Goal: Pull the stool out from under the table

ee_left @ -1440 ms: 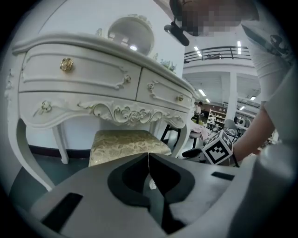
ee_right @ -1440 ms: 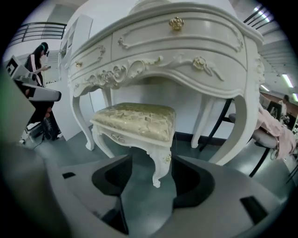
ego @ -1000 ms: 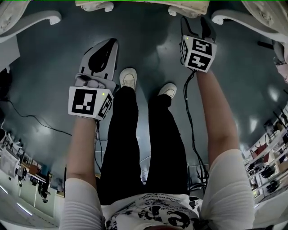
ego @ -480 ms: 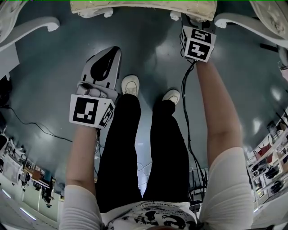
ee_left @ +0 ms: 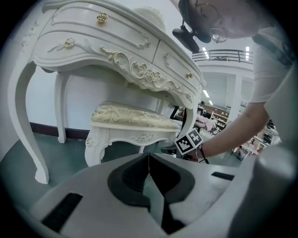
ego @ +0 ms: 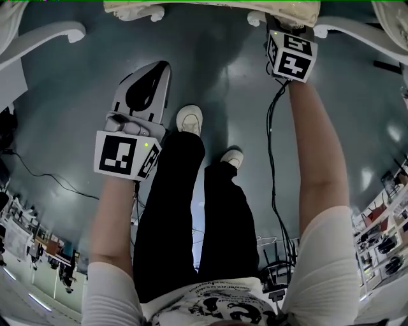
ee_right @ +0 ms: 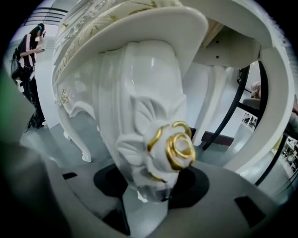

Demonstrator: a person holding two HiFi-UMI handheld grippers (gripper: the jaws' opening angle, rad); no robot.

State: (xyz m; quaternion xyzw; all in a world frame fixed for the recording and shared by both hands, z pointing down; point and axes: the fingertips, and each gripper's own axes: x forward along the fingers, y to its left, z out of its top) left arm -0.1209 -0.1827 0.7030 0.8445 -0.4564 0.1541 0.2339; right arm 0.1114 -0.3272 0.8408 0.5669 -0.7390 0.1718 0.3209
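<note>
The white stool [ego: 210,6] with a gold-patterned cushion [ee_left: 135,118] stands under the ornate white table [ee_left: 116,51]. In the right gripper view its carved front leg [ee_right: 144,116], with a gold rose [ee_right: 179,148], fills the space between the jaws of my right gripper [ee_right: 151,186]. Those jaws are closing around the leg, and I see no firm press of the pads. In the head view that gripper's marker cube [ego: 291,56] sits just below the stool's edge, jaws hidden. My left gripper [ego: 153,70] hangs over the floor, shut and empty.
Curved white table legs [ego: 44,35] flank the stool at both upper corners. The person's feet [ego: 190,119] stand on the dark green floor between the grippers. A black cable [ego: 275,165] trails from the right gripper. Shelves and another person [ee_right: 28,69] are far off.
The right gripper has moved forward up to the stool's front leg. The person's right foot has stepped back. The left gripper has hardly moved.
</note>
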